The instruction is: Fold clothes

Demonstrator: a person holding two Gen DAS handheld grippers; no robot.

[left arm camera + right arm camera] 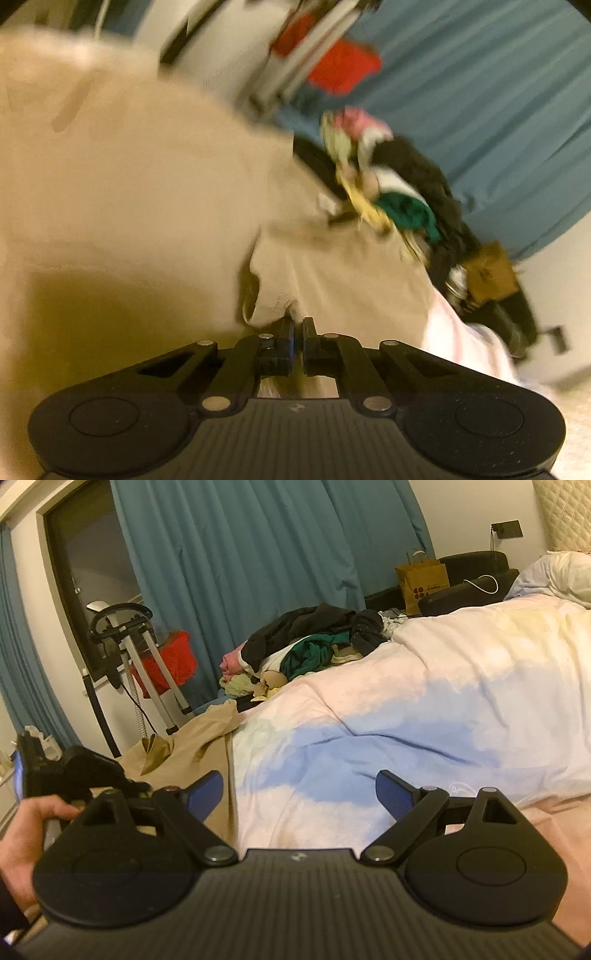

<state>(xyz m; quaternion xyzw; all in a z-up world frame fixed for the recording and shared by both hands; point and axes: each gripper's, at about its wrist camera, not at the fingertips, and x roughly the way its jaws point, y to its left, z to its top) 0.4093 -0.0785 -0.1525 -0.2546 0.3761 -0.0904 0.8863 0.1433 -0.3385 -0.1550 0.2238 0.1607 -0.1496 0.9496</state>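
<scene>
The left gripper [298, 326] has its jaws pressed nearly together on a fold of the tan garment [147, 192], which fills most of the blurred left wrist view and hangs or drapes forward from the pinch point. In the right wrist view the same tan garment [199, 738] lies at the near left edge of the bed, partly over the side of the duvet [424, 709], a pale cover with pink, white and blue patches. The right gripper [299, 794] is spread wide, its blue-padded fingers [207, 792] well apart above the duvet and touching nothing. At the lower left of that view the person's left hand [26, 830] grips the handle of the other gripper unit, just beside the tan garment. A pile of unfolded clothes [314, 646], black, green, pink and pale yellow pieces, sits at the far side of the bed, well apart from both grippers; the same pile [399, 195] appears blurred in the left wrist view. Behind it hang blue curtains [240, 554]. A brown paper bag [421, 581] stands near a dark chair [476, 576] at the far right. A red item [170, 661] sits behind a metal-framed stand [147, 657] by the curtains.
</scene>
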